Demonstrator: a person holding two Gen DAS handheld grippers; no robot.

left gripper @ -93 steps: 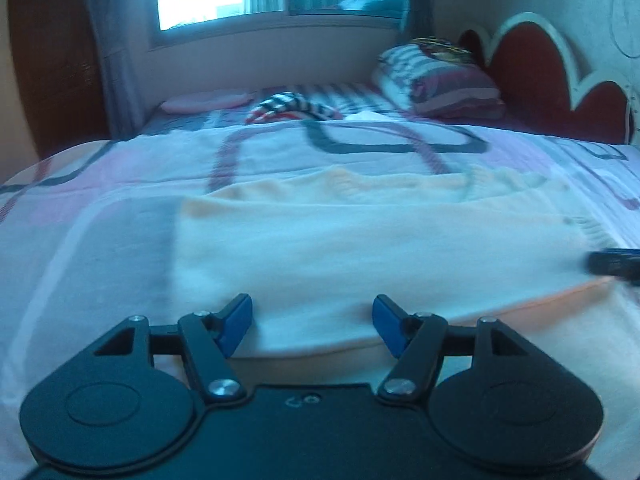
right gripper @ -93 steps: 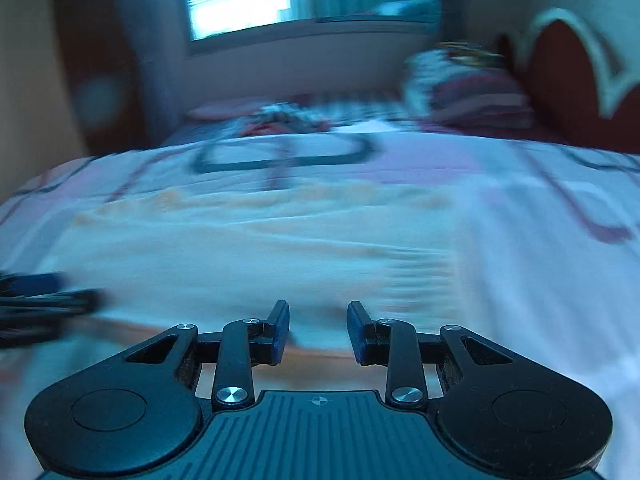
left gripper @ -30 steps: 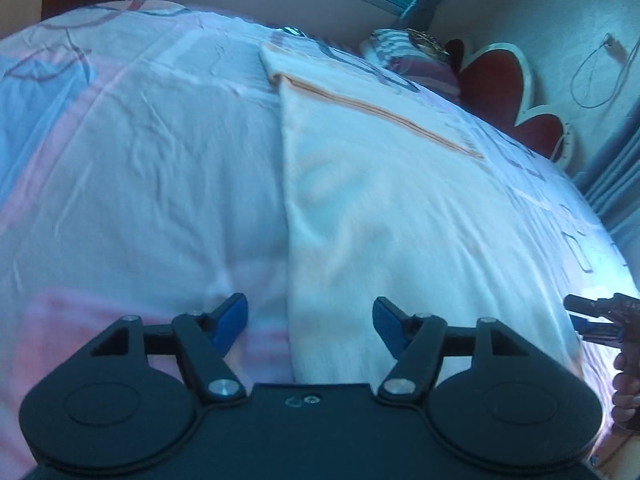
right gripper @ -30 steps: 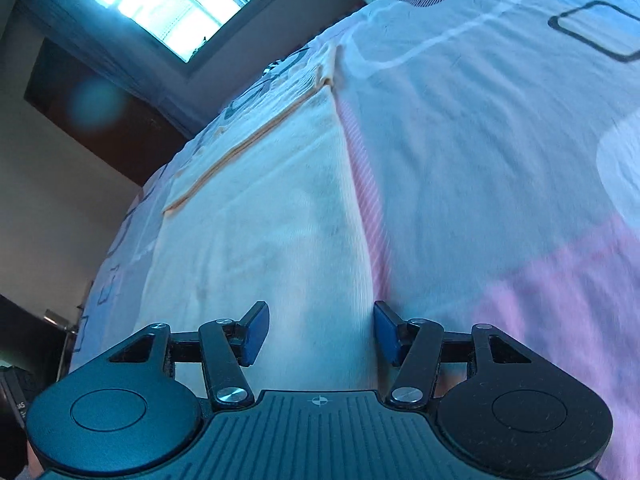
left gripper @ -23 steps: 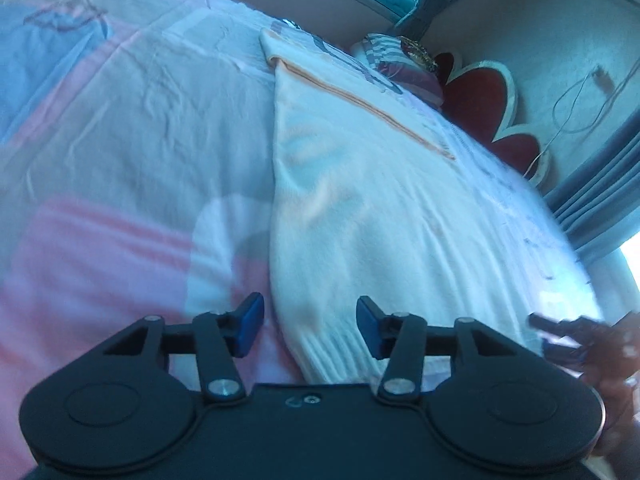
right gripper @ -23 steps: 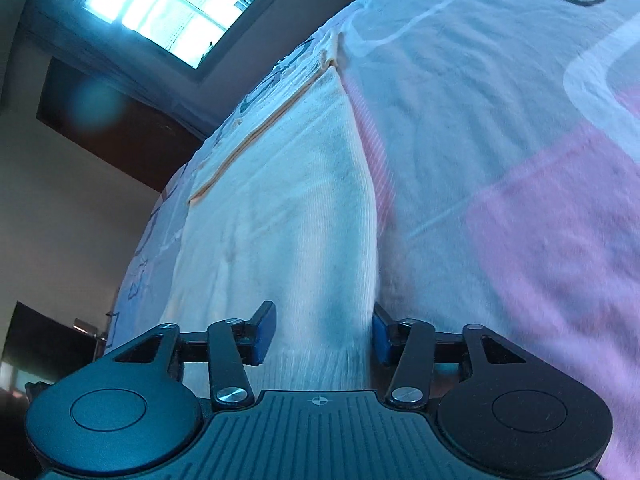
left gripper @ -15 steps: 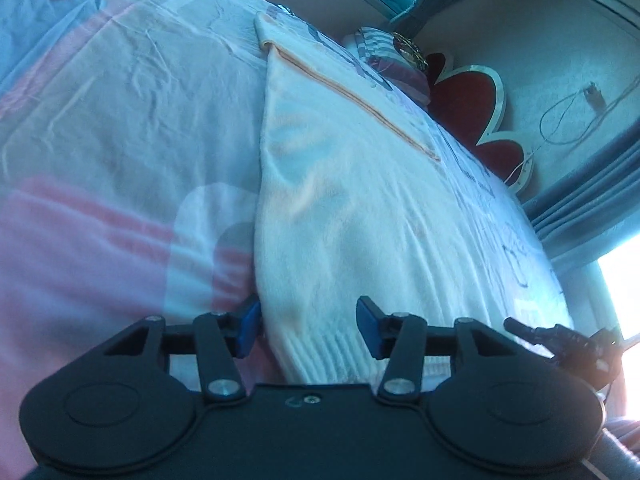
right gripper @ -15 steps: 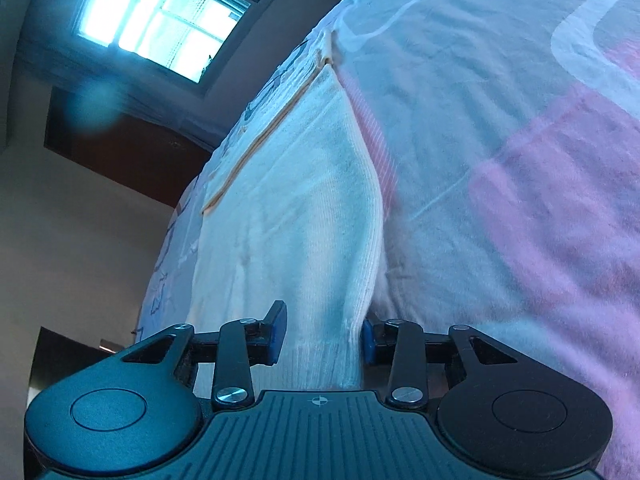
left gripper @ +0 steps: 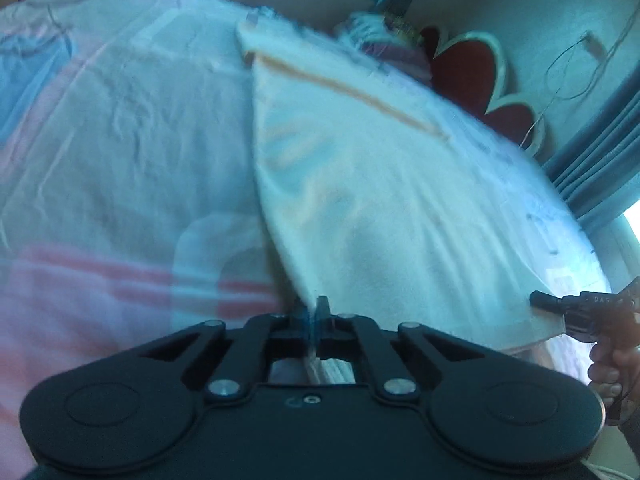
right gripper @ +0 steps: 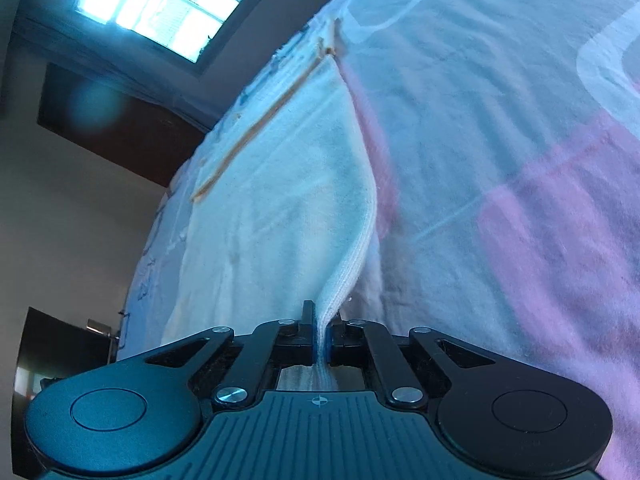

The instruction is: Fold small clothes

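Observation:
A cream knit garment with a thin orange stripe lies spread on the bed. My left gripper is shut on its near left corner, and the cloth rises into the jaws. The other gripper shows at the right edge of the left wrist view, at the garment's other near corner. In the right wrist view the same garment runs away from me, and my right gripper is shut on its ribbed hem corner, which is pulled up off the bed.
The pink and white patterned bedsheet covers the bed on both sides of the garment. A red scalloped headboard and pillows stand at the far end. Blue curtains hang at the right. A window is beyond the bed.
Both grippers have closed on the garment's near corners. The corners are now lifted a little off the sheet.

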